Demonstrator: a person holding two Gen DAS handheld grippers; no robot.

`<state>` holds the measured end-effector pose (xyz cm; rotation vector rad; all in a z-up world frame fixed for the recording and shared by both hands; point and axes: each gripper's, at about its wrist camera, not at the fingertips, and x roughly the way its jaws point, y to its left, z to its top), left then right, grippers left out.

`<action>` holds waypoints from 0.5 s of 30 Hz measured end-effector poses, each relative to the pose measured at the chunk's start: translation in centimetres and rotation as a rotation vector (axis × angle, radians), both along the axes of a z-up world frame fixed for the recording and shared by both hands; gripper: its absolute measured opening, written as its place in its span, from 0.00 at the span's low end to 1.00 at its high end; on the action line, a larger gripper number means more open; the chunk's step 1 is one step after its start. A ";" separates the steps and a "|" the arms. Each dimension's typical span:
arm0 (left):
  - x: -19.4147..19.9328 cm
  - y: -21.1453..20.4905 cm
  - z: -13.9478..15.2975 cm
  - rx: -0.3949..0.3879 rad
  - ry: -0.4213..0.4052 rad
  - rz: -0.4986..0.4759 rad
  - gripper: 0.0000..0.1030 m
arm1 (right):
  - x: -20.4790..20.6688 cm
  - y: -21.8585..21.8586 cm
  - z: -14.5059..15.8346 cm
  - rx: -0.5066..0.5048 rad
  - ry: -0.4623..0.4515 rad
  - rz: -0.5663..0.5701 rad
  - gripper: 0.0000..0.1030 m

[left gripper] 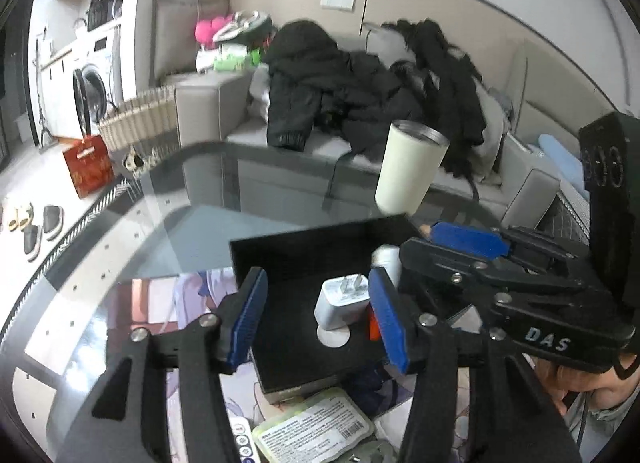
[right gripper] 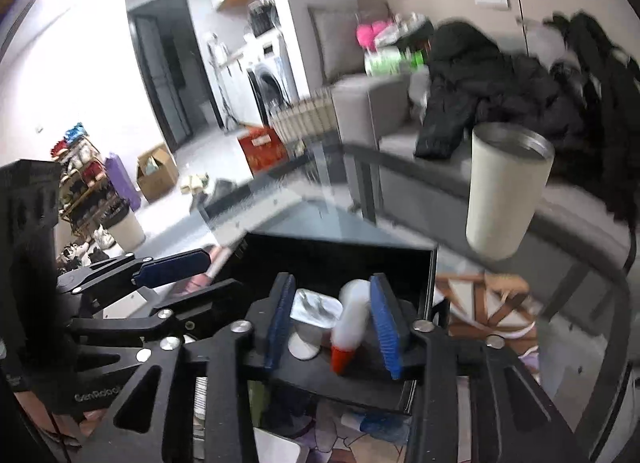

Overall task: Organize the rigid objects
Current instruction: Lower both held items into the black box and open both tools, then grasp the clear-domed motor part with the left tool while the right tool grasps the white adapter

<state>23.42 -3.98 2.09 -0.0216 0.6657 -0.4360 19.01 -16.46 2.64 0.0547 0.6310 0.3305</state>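
With both my claws hanging over the black tray (left gripper: 280, 259), I read this as a drop-off. My left claw (left gripper: 318, 319) stands apart around the white charger (left gripper: 340, 299), not pinching it. My right claw (right gripper: 334, 323) gapes beside the red-capped bottle (right gripper: 350, 319), which lies in the tray, apparently freed.

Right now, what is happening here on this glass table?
A person holds two tongs over a black tray on the glass table, sorting small things into it. The left tongs are open around a white charger lying in the tray, not pressing on it. The right tongs are open around a white bottle with a red cap, also in the tray. A white cup stands behind the tray.
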 end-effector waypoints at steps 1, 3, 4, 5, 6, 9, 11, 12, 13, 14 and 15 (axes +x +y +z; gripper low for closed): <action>-0.4 0.2 0.4 -0.010 -0.015 0.004 0.52 | -0.7 0.0 0.7 -0.002 -0.029 -0.003 0.44; -1.6 1.1 1.5 -0.042 -0.055 0.013 0.52 | -2.1 -0.2 2.0 0.012 -0.080 -0.004 0.44; -2.4 1.4 2.0 -0.053 -0.077 0.016 0.52 | -2.9 -0.4 2.8 0.023 -0.109 -0.003 0.45; -2.8 1.7 2.4 -0.058 -0.094 0.019 0.53 | -3.8 -0.4 3.4 0.029 -0.137 -0.002 0.47; -3.5 2.1 2.9 -0.063 -0.119 0.022 0.53 | -4.9 -0.5 4.2 0.037 -0.175 -0.003 0.50; -6.0 3.6 4.2 -0.087 -0.181 0.038 0.56 | -7.9 -0.5 5.8 0.037 -0.245 -0.002 0.54; -7.4 4.5 4.4 -0.090 -0.202 0.044 0.67 | -9.6 -0.7 6.3 0.045 -0.269 0.007 0.58; -8.0 4.8 4.4 -0.085 -0.205 0.047 0.71 | -10.4 -0.7 6.2 0.045 -0.274 0.010 0.63; -8.4 5.0 4.3 -0.086 -0.205 0.046 0.73 | -11.2 -0.8 6.0 0.044 -0.271 0.012 0.64; -9.0 5.2 4.1 -0.089 -0.202 0.042 0.73 | -11.9 -0.7 5.6 0.041 -0.256 0.021 0.64; -9.5 5.4 3.8 -0.091 -0.197 0.033 0.73 | -12.2 -0.6 5.3 0.033 -0.242 0.027 0.64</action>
